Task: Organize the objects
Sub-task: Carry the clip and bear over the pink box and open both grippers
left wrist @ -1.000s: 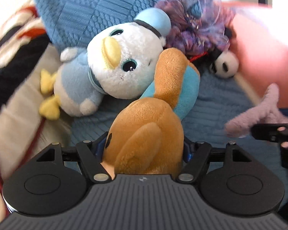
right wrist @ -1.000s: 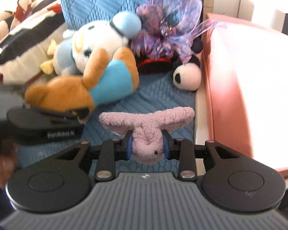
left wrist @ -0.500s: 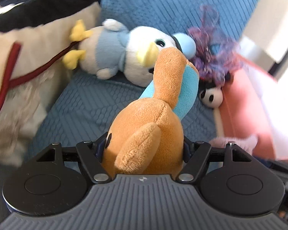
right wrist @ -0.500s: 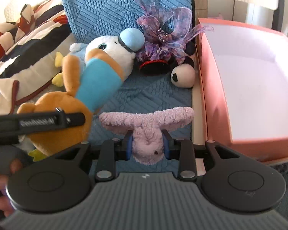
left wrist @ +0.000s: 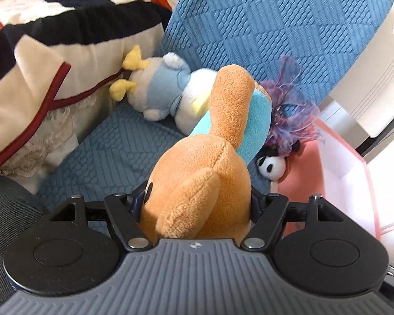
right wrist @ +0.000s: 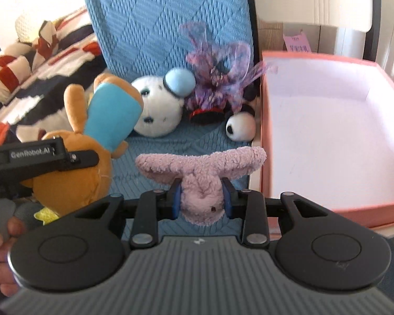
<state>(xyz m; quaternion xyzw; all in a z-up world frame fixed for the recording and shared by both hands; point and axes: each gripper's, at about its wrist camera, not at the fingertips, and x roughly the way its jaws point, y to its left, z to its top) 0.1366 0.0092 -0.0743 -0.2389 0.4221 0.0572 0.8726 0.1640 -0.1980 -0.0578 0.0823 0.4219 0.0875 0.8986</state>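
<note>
Two plush toys held over a blue quilted seat beside a pink box.

The left hand-held gripper (left wrist: 197, 207) grasps the orange plush (left wrist: 205, 173), hiding the duck plush (left wrist: 165, 97) face; the right view shows that face and the box (right wrist: 265, 141) interior. The right hand-held gripper (right wrist: 201, 197) clenches the pink plush (right wrist: 201, 168). Since a second ago, the orange plush has lifted off the duck and the box has come closer.
</note>
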